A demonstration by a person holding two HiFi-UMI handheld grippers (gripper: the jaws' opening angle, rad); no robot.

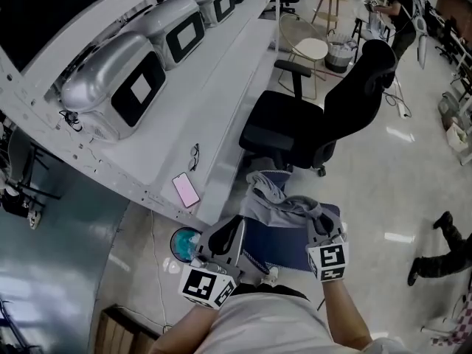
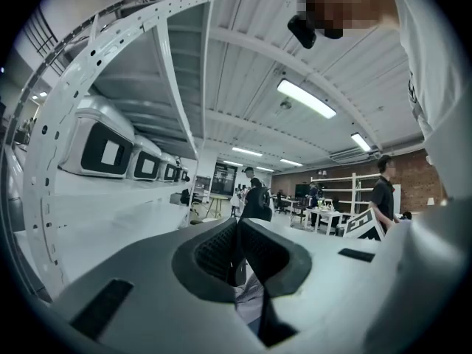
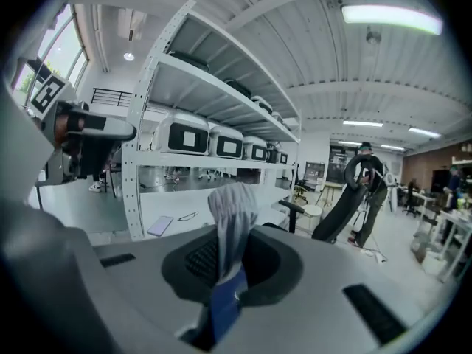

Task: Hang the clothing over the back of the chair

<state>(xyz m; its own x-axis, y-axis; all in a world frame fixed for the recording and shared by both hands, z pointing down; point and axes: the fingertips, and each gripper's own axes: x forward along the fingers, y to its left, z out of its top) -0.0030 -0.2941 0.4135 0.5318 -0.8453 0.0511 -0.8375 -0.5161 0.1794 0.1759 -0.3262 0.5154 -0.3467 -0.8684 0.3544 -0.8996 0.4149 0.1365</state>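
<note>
Garment (image 1: 284, 209) is pinched at thin folds by left gripper (image 1: 233, 236) and right gripper (image 1: 318, 227); chair (image 1: 346, 109) beyond fingertips; a fold may be dragged free by backrest

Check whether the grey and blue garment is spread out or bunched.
Bunched: the grey and blue garment hangs crumpled between the left gripper and right gripper.

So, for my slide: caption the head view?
Left gripper and right gripper hold a grey-and-blue garment before a black office chair.

Clothing (image 1: 280, 206) partly behind right claw (image 1: 320, 224)
</note>
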